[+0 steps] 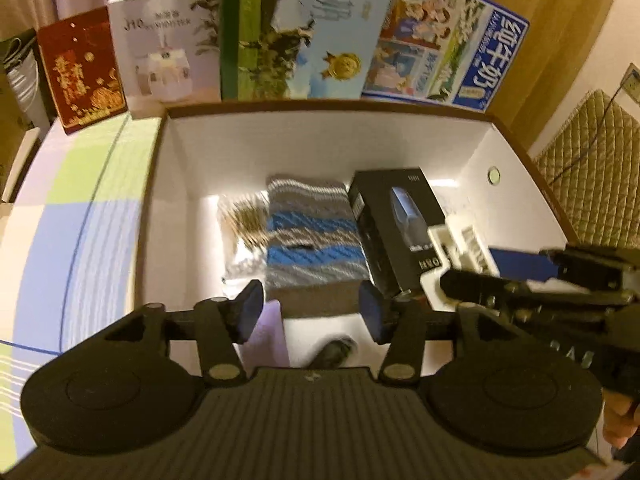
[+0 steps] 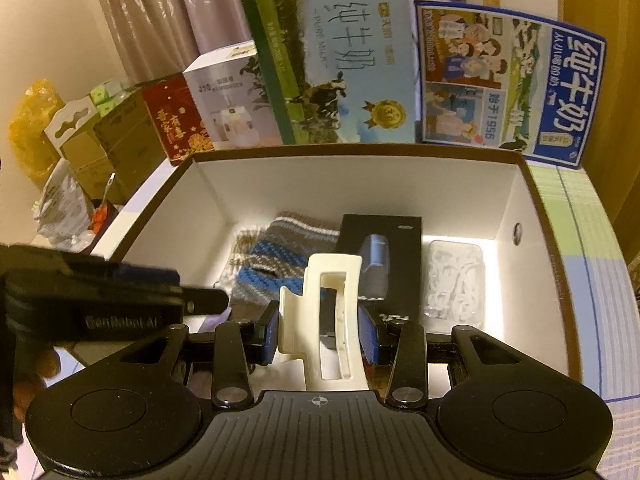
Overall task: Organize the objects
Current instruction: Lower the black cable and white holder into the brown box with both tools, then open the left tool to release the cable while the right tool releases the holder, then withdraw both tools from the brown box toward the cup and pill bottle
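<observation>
Cream hair claw (image 2: 328, 316); blue-grey striped, perhaps knitted, cloth (image 1: 312, 240).

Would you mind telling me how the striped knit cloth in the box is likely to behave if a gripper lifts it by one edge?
The knit cloth lies folded and soft-looking, so it would probably droop and unfold rather than stay flat. It looks light. Its yarn texture should grip the pads, so slipping seems unlikely, though loops might snag.

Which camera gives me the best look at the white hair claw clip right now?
Right wrist view: the hair claw clip sits centred, sharp, gripped between the right tongs. The left wrist view shows it only partly, behind those tongs.
</observation>
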Motion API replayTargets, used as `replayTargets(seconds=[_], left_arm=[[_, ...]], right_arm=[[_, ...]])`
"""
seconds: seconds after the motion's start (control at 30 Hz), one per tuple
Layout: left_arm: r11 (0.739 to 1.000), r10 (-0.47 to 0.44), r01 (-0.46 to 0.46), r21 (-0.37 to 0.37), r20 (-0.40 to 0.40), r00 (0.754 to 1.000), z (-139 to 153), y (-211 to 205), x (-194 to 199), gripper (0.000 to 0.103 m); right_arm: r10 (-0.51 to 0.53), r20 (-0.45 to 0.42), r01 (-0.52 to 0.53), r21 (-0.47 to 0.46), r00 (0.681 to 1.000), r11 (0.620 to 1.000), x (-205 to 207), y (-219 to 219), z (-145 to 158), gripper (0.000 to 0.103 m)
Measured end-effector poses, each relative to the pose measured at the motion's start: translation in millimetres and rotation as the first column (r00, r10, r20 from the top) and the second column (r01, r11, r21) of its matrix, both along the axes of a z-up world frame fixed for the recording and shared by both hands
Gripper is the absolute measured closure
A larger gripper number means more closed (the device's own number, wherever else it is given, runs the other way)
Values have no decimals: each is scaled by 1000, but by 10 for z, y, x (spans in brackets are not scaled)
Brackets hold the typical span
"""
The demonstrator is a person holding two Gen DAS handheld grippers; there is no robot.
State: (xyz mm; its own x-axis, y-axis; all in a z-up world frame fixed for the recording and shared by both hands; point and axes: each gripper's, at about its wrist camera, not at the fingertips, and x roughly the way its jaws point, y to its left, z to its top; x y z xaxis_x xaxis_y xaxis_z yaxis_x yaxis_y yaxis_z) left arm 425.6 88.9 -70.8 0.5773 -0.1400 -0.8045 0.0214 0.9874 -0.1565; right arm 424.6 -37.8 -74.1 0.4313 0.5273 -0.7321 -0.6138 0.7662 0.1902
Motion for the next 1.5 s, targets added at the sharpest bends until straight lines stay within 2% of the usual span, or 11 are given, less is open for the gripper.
replayTargets(seconds=[0.23,0.37,0.43,0.47,0.5,0.63,0.77,0.9,1.5], left_arm=[[1000,21,-21,7,3,1000,51,104,7,51],[999,35,-35,26,9,999,76,138,3,46],[999,38,-38,20,10,999,90,168,-2,43],[999,37,-37,18,11,999,100,177,-8,41],[999,35,-35,21,14,999,113,178,-17,40],[999,24,-25,28,26,999,164,167,-70,34],[1000,17,-17,26,27,999,205,146,-148,29],[999,15,-16,28,21,1000,228,130,-227,24],[999,10,-10,36,9,1000,380,-36,-561,17]], right_arm=[[41,-23,-40,11,999,999,-32,133,-49,65],[65,-22,-64,37,998,997,-30,207,-65,64],[71,-10,-71,51,997,996,-41,216,-54,56],[67,-3,-66,52,998,996,-47,214,-47,45],[60,7,-60,52,998,997,-57,204,-36,40],[48,2,-48,38,999,998,-71,133,7,37],[24,12,-25,21,1000,999,-107,4,42,24],[3,6,-3,4,1000,1000,-156,-115,51,19],[-56,13,56,9,998,998,-377,-433,197,11]])
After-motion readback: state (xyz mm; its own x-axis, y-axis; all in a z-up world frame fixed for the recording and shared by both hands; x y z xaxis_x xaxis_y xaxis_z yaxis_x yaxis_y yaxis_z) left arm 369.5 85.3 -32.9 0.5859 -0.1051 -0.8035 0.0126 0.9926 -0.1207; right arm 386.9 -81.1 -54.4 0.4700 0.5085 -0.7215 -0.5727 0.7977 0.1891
